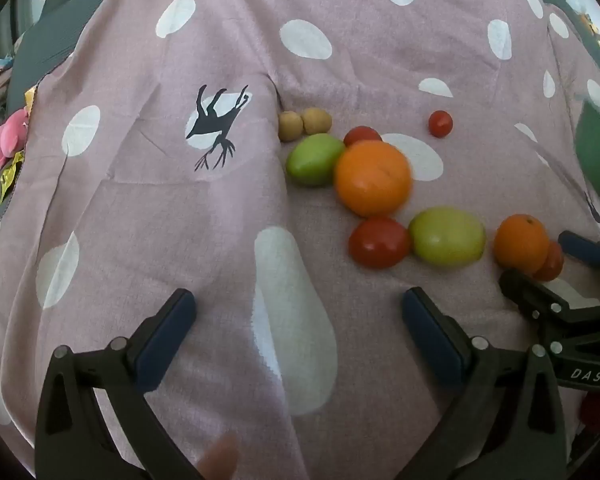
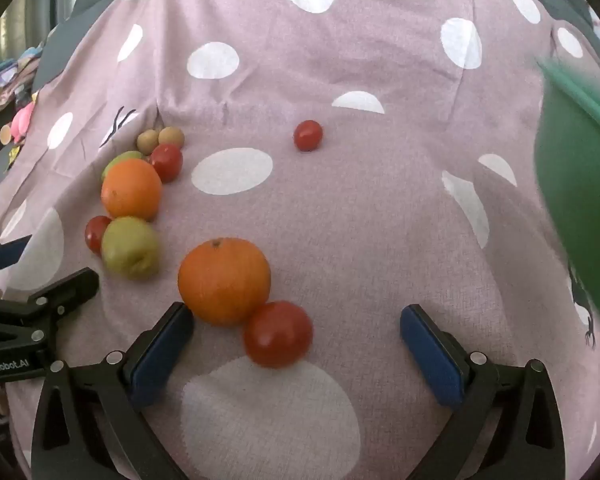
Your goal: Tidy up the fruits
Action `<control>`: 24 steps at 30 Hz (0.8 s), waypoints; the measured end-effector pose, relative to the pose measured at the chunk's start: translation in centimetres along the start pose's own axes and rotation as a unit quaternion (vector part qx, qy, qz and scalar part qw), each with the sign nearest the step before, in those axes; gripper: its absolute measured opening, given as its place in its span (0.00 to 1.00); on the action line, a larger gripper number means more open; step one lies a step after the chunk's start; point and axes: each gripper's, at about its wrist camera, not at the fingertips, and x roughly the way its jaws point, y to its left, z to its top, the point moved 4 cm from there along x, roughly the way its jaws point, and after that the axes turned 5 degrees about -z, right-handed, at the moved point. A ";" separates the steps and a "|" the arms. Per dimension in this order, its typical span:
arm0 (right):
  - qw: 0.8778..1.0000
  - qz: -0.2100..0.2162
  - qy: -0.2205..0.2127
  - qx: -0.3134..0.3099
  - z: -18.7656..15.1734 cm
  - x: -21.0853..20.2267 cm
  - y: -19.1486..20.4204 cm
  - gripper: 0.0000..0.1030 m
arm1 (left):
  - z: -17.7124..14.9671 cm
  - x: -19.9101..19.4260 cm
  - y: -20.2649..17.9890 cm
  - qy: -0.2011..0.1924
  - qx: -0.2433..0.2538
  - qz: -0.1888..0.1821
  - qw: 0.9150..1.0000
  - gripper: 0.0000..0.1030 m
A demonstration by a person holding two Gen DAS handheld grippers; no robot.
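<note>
Right tool (image 2: 296,340) is standing wide open, empty, w/ near tomato (image 2: 278,334) lying between pads, touching near orange (image 2: 224,280). You are lowering straight; closing gently should avoid nudging orange. Left tool (image 1: 300,324) also open.

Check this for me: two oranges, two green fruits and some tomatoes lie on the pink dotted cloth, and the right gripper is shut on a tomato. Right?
Not quite. The right gripper is open and holds nothing; the nearest tomato lies free on the cloth, as the right wrist view shows. The rest stands.
</note>
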 end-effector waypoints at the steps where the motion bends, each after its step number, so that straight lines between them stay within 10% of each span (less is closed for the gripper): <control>1: 1.000 -0.001 -0.002 0.000 0.0 0.0 0.0 0.99 | 0.0 0.0 0.0 0.000 0.000 0.000 1.000 1.00; 24: 1.000 -0.002 -0.001 -0.001 0.0 0.1 -0.2 0.99 | -0.2 -0.3 0.3 -0.001 -0.002 -0.002 1.000 1.00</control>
